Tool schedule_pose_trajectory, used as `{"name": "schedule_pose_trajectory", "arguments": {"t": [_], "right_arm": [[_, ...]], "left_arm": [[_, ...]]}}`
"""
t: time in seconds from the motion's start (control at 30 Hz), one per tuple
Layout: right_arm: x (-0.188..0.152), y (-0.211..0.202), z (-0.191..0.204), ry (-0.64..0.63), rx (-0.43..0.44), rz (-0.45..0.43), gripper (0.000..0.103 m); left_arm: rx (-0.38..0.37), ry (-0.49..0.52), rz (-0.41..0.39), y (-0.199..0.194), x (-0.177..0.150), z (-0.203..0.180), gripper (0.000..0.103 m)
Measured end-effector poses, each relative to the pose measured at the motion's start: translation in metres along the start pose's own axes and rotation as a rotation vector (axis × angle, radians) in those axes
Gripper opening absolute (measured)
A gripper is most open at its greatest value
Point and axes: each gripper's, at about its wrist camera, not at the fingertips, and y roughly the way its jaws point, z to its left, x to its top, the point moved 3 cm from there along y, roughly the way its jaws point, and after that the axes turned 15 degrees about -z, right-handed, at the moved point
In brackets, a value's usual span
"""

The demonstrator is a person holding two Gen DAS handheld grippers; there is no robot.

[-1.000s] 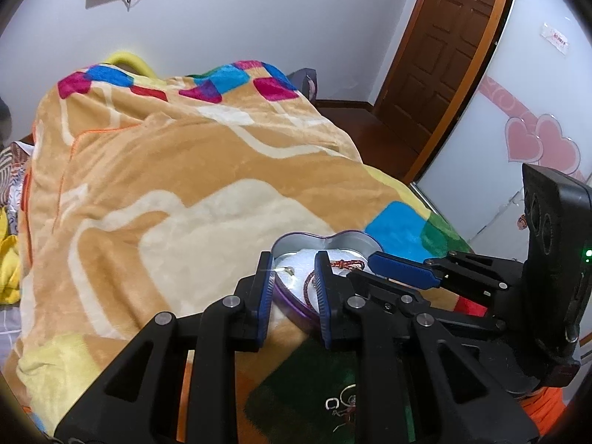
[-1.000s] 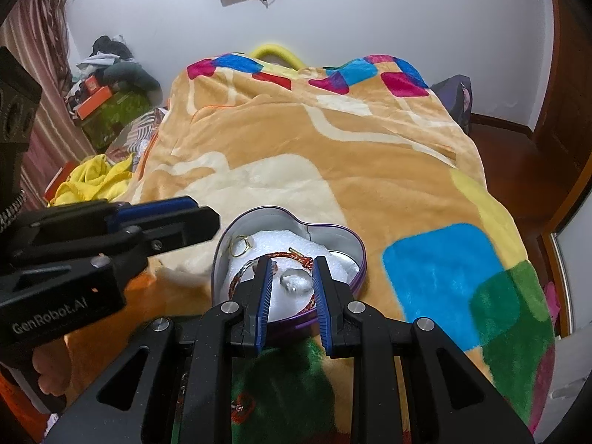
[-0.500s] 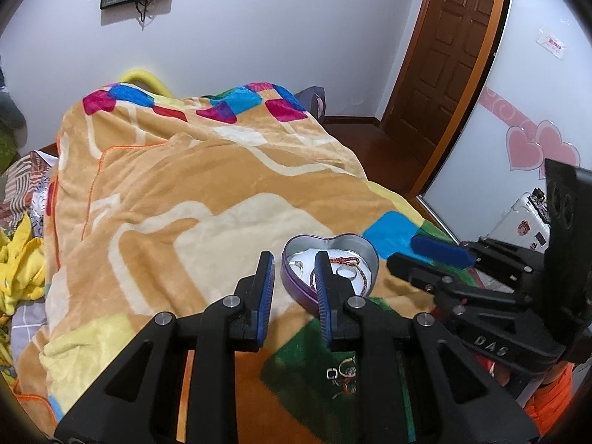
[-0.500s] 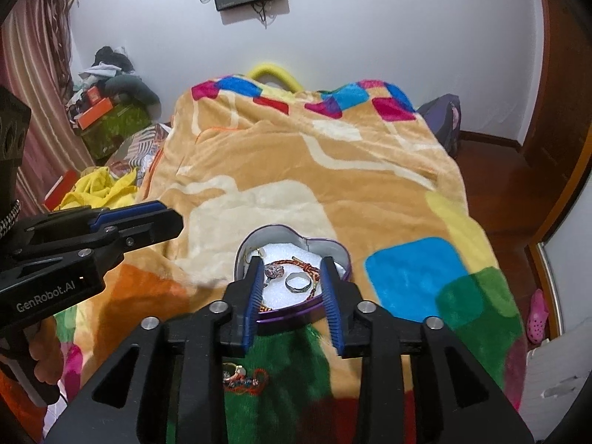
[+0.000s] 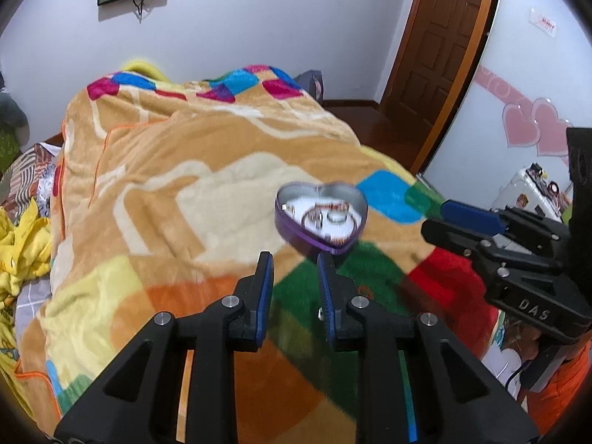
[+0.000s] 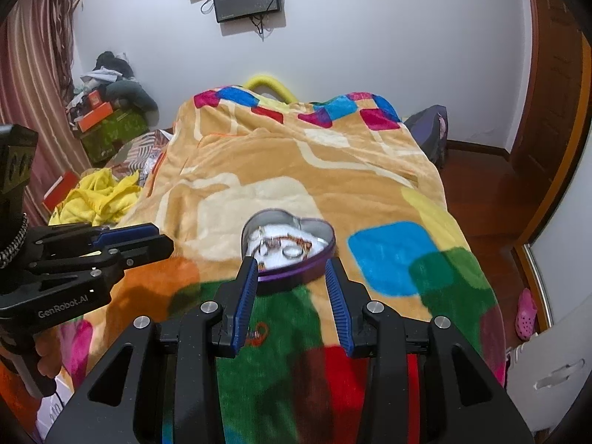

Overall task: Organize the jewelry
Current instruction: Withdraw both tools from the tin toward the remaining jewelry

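Observation:
A purple heart-shaped tin (image 5: 321, 216) lies on the bed blanket; it also shows in the right wrist view (image 6: 288, 248). Inside it, on a white lining, are a silver ring (image 6: 292, 252), a red beaded bracelet (image 6: 296, 241) and other small pieces. My left gripper (image 5: 295, 263) is open and empty, just short of the tin's near tip. My right gripper (image 6: 291, 270) is open and empty, its fingers either side of the tin's near edge and above it. A few loose jewelry pieces (image 6: 258, 330) lie on the green patch below.
A colourful patchwork blanket (image 6: 296, 170) covers the bed. Yellow clothes (image 6: 97, 194) and boxes lie to the left. A wooden door (image 5: 440, 48) and a wardrobe with pink hearts (image 5: 532, 125) stand on the right. A pink shoe (image 6: 525, 309) lies on the floor.
Both grippers have pulled back and up from the tin. The right gripper's fingers have spread wider, leaving the silver ring in the tin. The left gripper has opened a little.

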Motion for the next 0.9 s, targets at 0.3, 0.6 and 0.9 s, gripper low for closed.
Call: {"name": "schedule_pose_trajectory", "arguments": {"t": [0.3,0.6,0.9], "right_arm": [[-0.032,0.001,-0.004,-0.011,-0.014,0.072,0.035],[-0.06,0.011,-0.01,-0.006,-0.014,0.154,0.035],[-0.068,0.011,-0.01,0.013,0.006,0.168,0.035]], "left_arm": [[-0.004,0.03,0.085,0.016,-0.037,-0.006,0.023],[-0.045,0.013,0.164,0.037,-0.059,-0.007,0.023],[-0.069,0.011,0.159,0.046,-0.055,-0.013,0.023]]}}
